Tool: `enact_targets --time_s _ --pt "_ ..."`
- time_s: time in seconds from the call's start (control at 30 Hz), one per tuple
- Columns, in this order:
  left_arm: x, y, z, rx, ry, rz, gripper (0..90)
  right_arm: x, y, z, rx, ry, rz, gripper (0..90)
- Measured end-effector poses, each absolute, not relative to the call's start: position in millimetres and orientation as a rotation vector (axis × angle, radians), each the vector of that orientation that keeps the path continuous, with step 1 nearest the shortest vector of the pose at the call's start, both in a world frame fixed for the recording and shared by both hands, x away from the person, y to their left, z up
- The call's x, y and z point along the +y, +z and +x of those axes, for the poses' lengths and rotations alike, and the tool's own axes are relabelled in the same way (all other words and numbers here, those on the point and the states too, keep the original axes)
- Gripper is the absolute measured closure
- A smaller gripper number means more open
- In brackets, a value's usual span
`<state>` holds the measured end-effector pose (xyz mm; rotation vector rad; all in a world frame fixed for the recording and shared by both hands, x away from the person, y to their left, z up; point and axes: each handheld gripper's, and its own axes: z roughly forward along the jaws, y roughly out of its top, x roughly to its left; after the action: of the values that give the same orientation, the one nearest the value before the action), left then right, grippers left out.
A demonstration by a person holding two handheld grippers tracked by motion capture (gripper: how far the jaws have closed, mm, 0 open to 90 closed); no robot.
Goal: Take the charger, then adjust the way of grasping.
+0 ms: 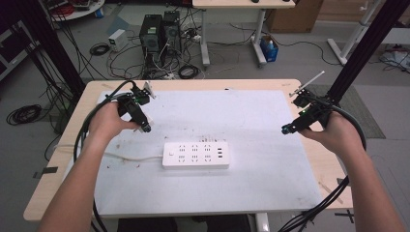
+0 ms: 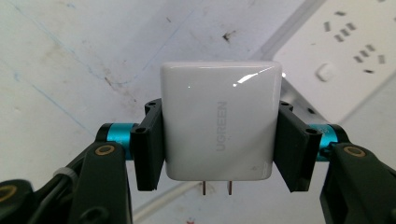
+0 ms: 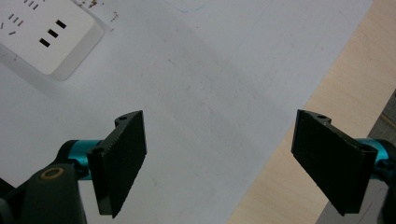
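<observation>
2 forearms come up from the bottom of the high view, 1 on each side of a white power strip (image 1: 195,155) that lies flat near the middle of a white mat (image 1: 251,188) on the wooden table (image 1: 48,191).

On the left, the person's left hand (image 1: 107,121) wraps the left gripper (image 1: 144,126) from behind, the wrist angled inward so the gripper's tip points down and toward the power strip, just above and left of the strip's near corner. Its black cable (image 1: 84,130) loops back over the hand and down along the forearm. In the left gripper view, the 2 black jaws press against opposite sides of a white UGREEN charger (image 2: 219,121), clamping it between them; the charger's 2 metal prongs (image 2: 216,187) stick out from its lower edge toward the camera, and the power strip's sockets show beyond it at the upper right.

On the right, the right hand (image 1: 333,130) holds the right gripper (image 1: 286,129) over the mat's right edge, well apart from the power strip, tip aimed inward and down. In the right gripper view its jaws stand wide apart with nothing between them, above the boundary of mat and bare wood, with 1 end of the power strip at the upper left.
</observation>
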<state>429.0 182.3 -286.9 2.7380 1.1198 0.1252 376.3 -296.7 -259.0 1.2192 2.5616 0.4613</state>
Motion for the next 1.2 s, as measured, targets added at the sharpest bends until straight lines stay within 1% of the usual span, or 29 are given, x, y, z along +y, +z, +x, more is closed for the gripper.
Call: enact_targets --time_s 0.13,0.37,0.5,0.6,0.83,1.1,1.2 --pt "179 -266 423 1.11 0.162 2.748 42.4 -298 -257 375 2.546 0.465 1.237 17.4" --pt "173 -252 413 1.048 0.184 2.736 42.4 -298 -250 372 2.54 0.493 1.267 17.4" --pt "164 -249 409 0.956 0.186 2.732 42.4 -295 -243 370 2.55 0.518 1.31 17.5" --pt "154 -248 406 0.854 0.186 2.723 42.4 -293 -239 371 2.552 0.578 1.437 17.4" --pt "131 -248 401 0.629 0.138 2.606 42.5 -288 -237 374 2.542 0.719 1.653 17.5" --pt "99 -254 395 0.367 0.054 2.471 42.6 -267 -229 377 2.546 0.97 1.854 17.5" --pt "89 -256 394 0.317 0.04 2.45 42.6 -265 -229 377 2.538 0.989 1.877 17.6"
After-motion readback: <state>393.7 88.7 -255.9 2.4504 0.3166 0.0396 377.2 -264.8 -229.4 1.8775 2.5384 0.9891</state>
